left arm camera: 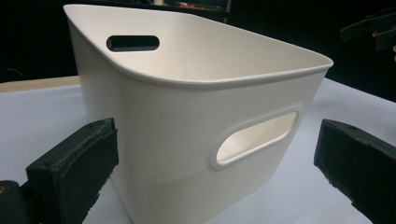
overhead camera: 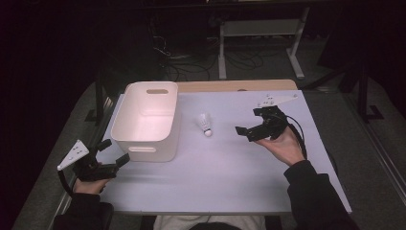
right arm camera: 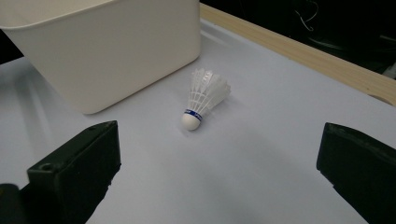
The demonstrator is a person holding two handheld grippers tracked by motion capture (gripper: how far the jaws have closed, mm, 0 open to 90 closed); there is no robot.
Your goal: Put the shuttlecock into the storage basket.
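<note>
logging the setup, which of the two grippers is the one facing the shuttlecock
The right gripper: the shuttlecock lies ahead between its open jaws. The left gripper faces the white bin instead.

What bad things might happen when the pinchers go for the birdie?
1. The shuttlecock lies on its side on the table; it might roll away if the right gripper nudges it.
2. Squeezing the feathers could bend them.
3. The left gripper, jaws open beside the white bin, might bump it.
</note>
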